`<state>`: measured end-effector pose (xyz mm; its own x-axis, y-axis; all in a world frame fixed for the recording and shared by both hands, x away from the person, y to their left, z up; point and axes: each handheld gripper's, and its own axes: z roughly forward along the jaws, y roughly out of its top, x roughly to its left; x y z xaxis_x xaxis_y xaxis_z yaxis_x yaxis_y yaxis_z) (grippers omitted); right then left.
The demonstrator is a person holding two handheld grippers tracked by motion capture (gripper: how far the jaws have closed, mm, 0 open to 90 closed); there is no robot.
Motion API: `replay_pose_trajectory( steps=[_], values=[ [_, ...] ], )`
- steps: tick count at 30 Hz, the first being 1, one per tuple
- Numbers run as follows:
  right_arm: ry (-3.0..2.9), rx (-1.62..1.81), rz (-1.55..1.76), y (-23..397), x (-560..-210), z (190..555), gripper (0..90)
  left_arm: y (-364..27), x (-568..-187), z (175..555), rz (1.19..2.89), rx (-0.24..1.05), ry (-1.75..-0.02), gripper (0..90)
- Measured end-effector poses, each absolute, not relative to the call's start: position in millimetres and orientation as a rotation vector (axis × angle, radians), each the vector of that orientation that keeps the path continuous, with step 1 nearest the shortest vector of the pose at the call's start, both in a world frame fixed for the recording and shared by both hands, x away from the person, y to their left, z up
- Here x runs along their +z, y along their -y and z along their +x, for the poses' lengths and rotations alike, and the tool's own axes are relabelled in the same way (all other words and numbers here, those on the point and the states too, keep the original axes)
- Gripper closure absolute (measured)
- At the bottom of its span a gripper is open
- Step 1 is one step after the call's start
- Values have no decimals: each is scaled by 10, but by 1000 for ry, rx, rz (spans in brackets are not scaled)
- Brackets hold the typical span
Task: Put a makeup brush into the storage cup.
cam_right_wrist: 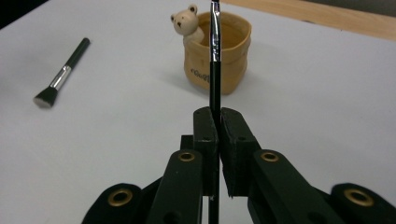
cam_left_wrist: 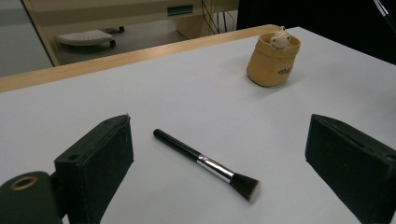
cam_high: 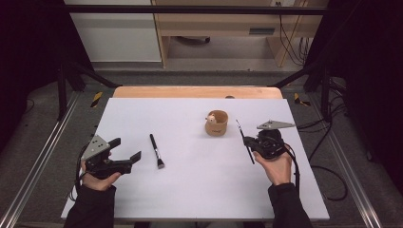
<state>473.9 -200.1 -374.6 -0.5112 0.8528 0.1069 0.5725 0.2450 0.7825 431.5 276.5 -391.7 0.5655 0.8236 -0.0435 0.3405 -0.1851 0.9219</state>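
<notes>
Tan cup (cam_right_wrist: 219, 56), lettering unreadable.

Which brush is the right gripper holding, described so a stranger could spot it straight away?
Start at the tan cup with the little bear on the white table. To its right, the right gripper is shut on a thin brush. Unlike the thick brush lying flat to the left, it is slim and lifted.

You can't see the tip of the thin brush (cam_right_wrist: 215, 56) in the right gripper view: the top edge cuts it off. The print on the tan cup (cam_right_wrist: 226, 51) stays half hidden behind the handle (too blurred to read anyway).
</notes>
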Motion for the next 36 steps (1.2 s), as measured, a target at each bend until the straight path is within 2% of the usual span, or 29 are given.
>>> replay_pose_trajectory(
  steps=[24,36],
  values=[
    [-1837,1470,1278,2043,-3540,4729,859,-2768,-3915,4310,1757,578,-965,68],
    [-1719,1495,1282,2011,-3519,4846,859,-2755,-3927,4319,1763,574,-962,68]
  ],
)
